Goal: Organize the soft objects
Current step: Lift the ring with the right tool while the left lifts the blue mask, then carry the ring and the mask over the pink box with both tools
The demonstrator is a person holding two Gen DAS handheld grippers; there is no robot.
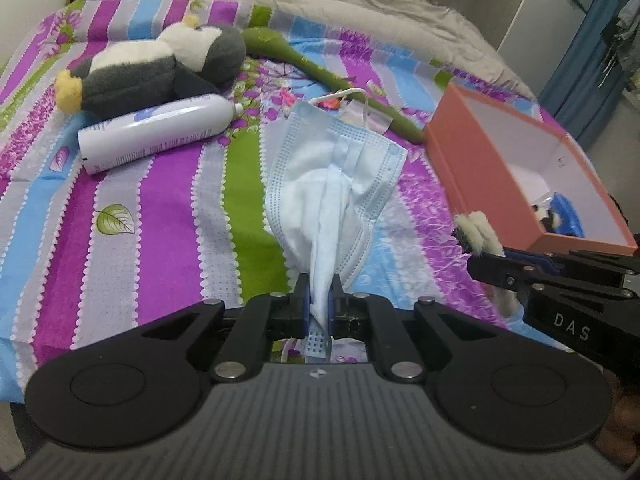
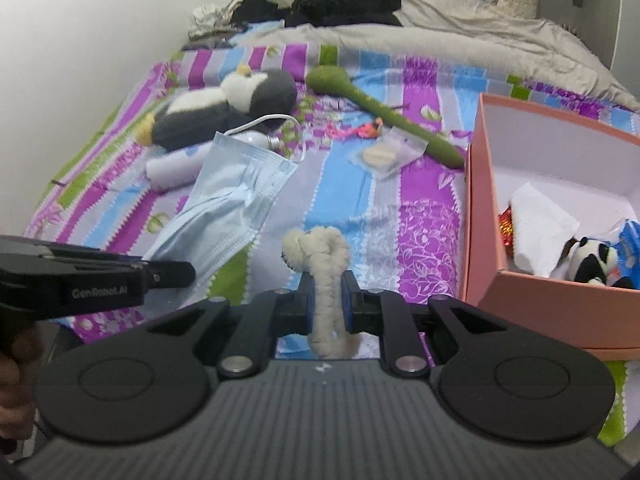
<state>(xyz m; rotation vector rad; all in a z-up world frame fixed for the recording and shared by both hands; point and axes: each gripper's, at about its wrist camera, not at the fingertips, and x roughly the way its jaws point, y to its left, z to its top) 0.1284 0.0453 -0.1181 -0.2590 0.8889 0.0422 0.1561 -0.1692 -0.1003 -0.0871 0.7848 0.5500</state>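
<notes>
Striped bed (image 1: 168,216): plush penguin (image 1: 160,68), spray can (image 1: 160,132), pink box (image 1: 480,168).

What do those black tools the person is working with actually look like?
Both are matte black: the left gripper and the right gripper each have two round discs, silver rivets and blue-padded fingers. White lettering marks their sides. No cables show.

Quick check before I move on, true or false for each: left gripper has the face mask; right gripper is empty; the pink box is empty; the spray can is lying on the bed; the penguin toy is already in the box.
1. The left gripper holds the face mask. True.
2. The right gripper is empty. False: it is shut on a fluffy cream cord.
3. The pink box is empty. False: a panda toy and white paper lie inside.
4. The spray can lies on the bed. True.
5. The penguin toy is in the box. False: it lies on the bed.
</notes>
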